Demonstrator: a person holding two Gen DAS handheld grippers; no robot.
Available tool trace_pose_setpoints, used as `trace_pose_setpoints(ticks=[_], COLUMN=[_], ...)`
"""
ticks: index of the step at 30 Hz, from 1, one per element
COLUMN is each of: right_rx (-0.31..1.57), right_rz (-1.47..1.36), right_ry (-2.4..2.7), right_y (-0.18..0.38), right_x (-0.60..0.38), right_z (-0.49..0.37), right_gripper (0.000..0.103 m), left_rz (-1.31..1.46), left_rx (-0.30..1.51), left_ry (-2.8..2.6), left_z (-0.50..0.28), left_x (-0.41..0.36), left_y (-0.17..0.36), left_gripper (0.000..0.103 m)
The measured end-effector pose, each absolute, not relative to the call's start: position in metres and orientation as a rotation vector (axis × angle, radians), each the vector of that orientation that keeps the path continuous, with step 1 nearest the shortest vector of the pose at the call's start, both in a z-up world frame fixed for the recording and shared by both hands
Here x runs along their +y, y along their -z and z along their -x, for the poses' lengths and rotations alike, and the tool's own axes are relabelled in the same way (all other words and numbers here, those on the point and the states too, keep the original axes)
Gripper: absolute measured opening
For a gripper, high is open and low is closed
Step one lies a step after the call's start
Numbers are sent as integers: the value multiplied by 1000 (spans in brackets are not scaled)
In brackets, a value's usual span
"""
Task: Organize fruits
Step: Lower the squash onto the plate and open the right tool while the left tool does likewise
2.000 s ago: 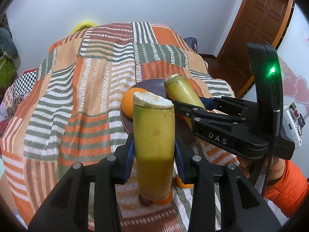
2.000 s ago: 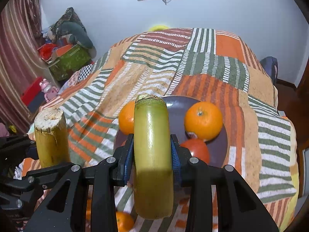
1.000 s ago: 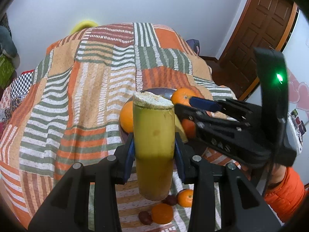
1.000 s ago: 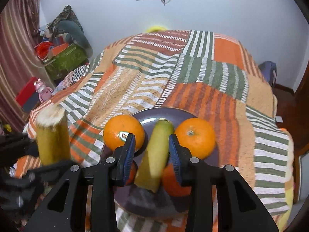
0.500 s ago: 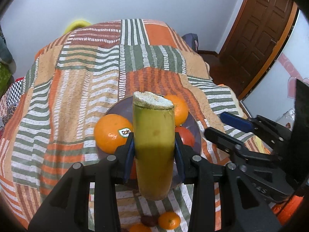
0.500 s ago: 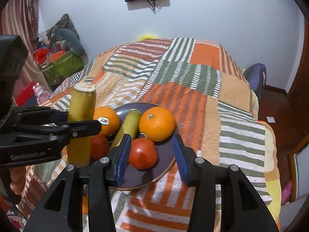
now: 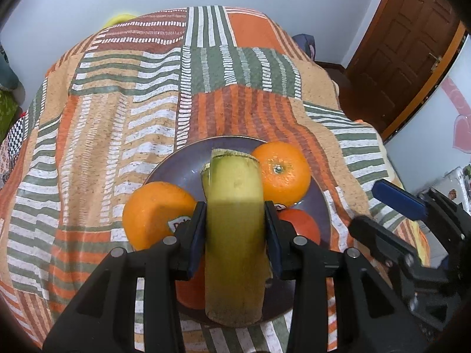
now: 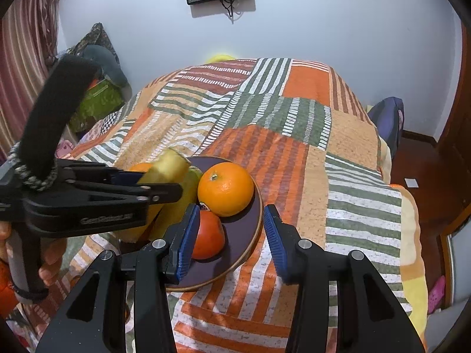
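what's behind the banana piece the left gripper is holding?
Behind the banana piece held by the left gripper, a second banana piece peeks out on the purple plate, flanked by two oranges and a tomato. The plate's centre is hidden.

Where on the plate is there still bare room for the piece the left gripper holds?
The plate is bare along its near-right rim, beside the tomato and below the right orange, and at its far rim behind the lying banana piece. The middle and left are crowded with the other orange. The left gripper holds its piece over that crowd.
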State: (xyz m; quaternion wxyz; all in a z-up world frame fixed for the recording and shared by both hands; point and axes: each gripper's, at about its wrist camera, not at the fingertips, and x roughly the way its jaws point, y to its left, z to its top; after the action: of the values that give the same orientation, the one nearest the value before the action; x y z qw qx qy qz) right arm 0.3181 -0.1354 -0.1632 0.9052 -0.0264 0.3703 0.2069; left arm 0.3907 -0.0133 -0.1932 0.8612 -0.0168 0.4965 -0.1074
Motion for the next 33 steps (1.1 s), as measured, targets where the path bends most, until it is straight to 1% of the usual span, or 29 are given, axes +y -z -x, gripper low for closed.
trace_pose_setpoints(ticks=[9,11,13,14,23,27,33], right_rx=[773,777,782,783,771,762,769], right_rz=[62,61,61,60,66,73,54], right_ry=[-436,-437,-436,-437,-460,-466,-478], right_y=[168,168,169,168,155,150,148], right_x=[-132,-131,-130,-130,-125,-121,-119], right_z=[-315,-314,-313,-312,-288,-275,-257], right_gripper=[41,41,41,41,42,46,47], left_rz=[46,36,16,11,-2,-14,-13], left_rx=[1029,996,962,950,897,876,860], left_ry=[211,209,215,214,200,188,169], left_z=[-400,-396,-390,-387,-342,-313,-279], left_x=[-13,-13,-13,-13,10,23,38], left_y=[192,183,172,168,140,130,123], left_gripper=[38,40,45,46,47,48,48])
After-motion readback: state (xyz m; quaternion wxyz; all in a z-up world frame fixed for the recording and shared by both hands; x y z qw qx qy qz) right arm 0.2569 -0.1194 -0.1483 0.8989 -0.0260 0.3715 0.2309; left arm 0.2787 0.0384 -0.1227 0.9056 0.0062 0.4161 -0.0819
